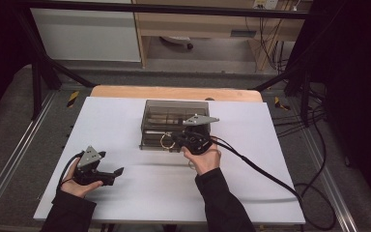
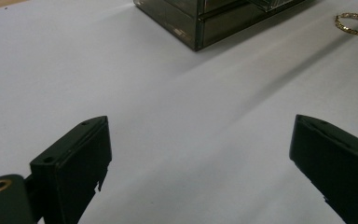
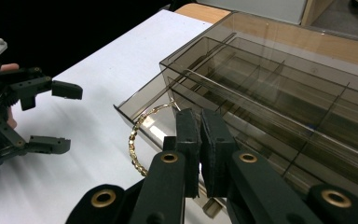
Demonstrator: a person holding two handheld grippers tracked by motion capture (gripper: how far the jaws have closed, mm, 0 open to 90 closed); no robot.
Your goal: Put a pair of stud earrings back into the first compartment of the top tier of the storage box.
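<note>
A gold chain bracelet (image 3: 135,140) hangs from my right gripper (image 3: 200,116), whose jaws are shut on it beside the front corner of a smoky clear compartment box (image 3: 279,93). From above, the right gripper (image 1: 181,139) sits at the box's (image 1: 174,113) front edge with the bracelet (image 1: 166,141) dangling to its left. My left gripper (image 1: 112,163) rests low at the near left of the white table, jaws wide open with nothing between them. In the left gripper view the open left gripper (image 2: 200,135) faces the box (image 2: 205,18) and the bracelet (image 2: 354,22) farther off.
A drawer tray (image 3: 135,105) sticks out from the box's front toward me. The white sheet (image 1: 140,188) covers the table (image 1: 174,92), whose wooden edge shows at the back. A black cable (image 1: 261,169) trails right from the right gripper. The left gripper (image 3: 51,116) also shows in the right gripper view.
</note>
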